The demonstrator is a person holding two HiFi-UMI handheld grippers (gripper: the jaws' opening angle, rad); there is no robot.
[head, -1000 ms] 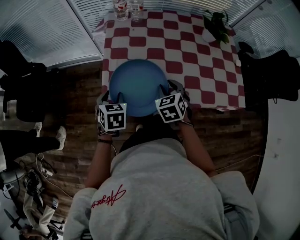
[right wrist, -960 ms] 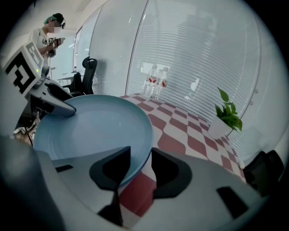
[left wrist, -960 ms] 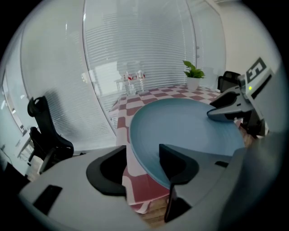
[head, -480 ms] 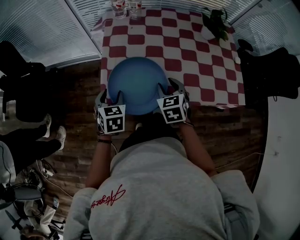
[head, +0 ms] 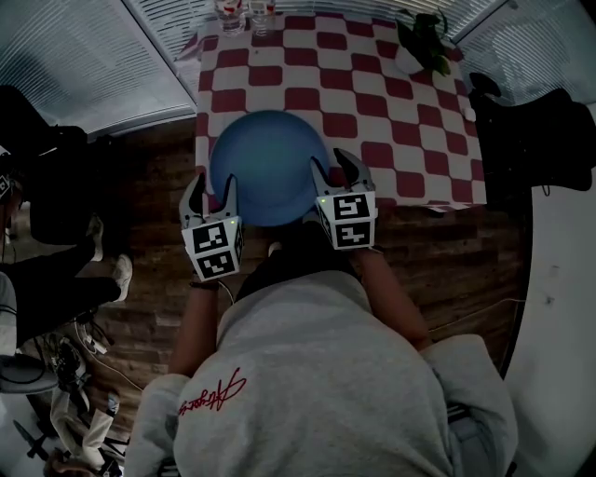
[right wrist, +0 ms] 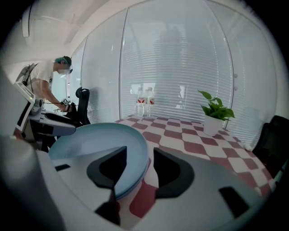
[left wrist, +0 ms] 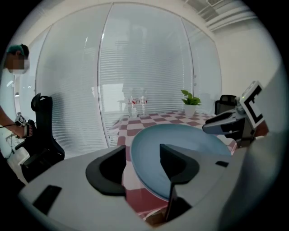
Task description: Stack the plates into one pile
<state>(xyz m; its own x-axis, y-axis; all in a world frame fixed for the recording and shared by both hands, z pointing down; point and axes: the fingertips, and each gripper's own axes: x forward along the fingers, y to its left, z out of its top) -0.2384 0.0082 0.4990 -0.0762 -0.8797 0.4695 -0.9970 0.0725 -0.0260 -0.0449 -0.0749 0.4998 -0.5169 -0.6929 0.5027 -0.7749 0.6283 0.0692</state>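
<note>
blue plate between jaws, gripper views

Counter: red-and-white checked, upper centre of the head view.
Plates: blue, at its lower left corner, overhanging the edge.
Bottles: upper left corner.
Plant: upper right.

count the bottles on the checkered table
2. The left bottle and the right bottle stand side by side at the far edge of the table. None appears hidden.
</note>
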